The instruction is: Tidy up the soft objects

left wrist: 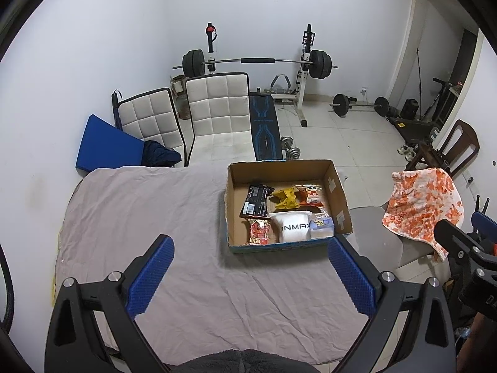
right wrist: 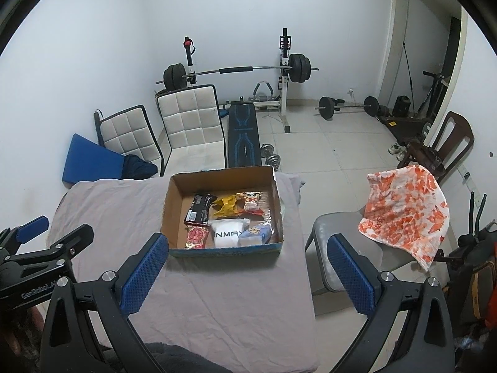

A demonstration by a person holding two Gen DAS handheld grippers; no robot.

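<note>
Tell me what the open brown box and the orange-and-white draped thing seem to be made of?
The open brown box looks like matte corrugated cardboard: raw tan walls, slightly bent rims. The orange-and-white patterned cloth seems a soft woven fabric, perhaps cotton, since it hangs limp in folds over the grey chair.

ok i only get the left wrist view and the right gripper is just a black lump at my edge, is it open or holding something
Observer: Open. The right wrist view shows the right gripper with its blue pads spread wide and nothing between them.
Operator: and the orange cloth, its bottom is hidden for me
Observer: The orange cloth is draped over the grey chair. Its lower corner droops over the seat's right side, and nothing grips it.
Operator: my finger covers the box's near right corner
Observer: The cardboard box is intact there, and a blue packet lies inside that corner.
</note>
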